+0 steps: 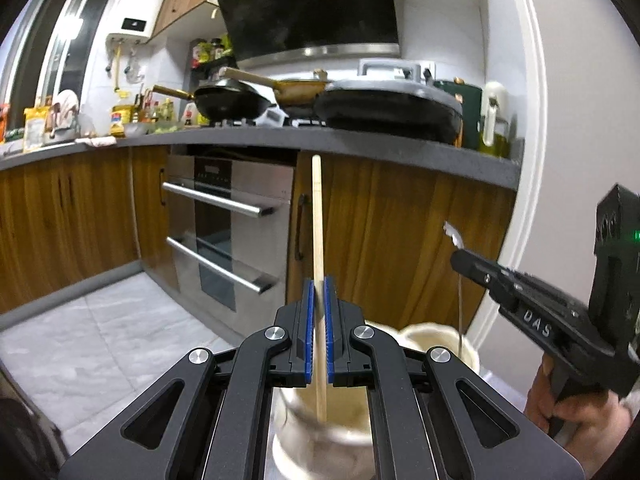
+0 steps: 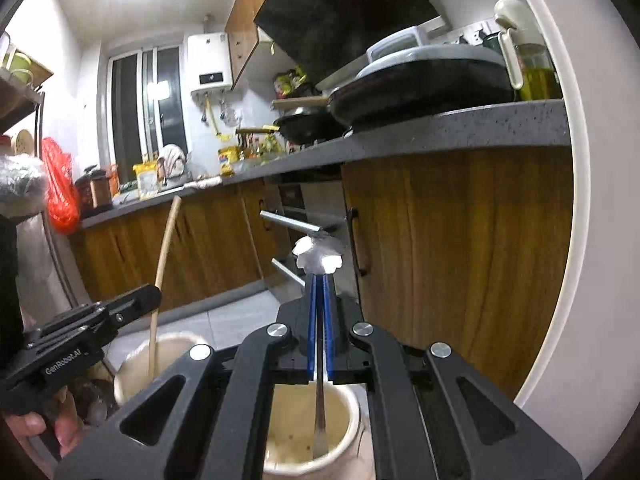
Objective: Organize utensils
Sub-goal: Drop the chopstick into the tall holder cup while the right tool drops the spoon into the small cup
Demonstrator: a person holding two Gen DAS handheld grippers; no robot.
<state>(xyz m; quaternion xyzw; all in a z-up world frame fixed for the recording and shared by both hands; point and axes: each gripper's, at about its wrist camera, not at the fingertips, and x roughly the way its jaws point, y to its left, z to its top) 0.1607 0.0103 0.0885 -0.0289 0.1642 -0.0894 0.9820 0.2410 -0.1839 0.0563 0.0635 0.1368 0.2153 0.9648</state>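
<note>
left claw grips chopstick | right claw grips flower-topped utensil

Chopstick in left hand-held gripper

left gripper: jaws closed on a chopstick, which runs upright between the pads, top end above the jaws, bottom end below them, down inside a holder cup
second cup: right of the left jaws, just beside the first one
right gripper: jaws clamped on a metal utensil, decorated end poking out just past the fingertips, shaft dropping below the jaws into the cup under them
counter: beyond and above both sets of jaws, pans sitting on it
oven: under the counter, ahead-left of the left jaws
</note>
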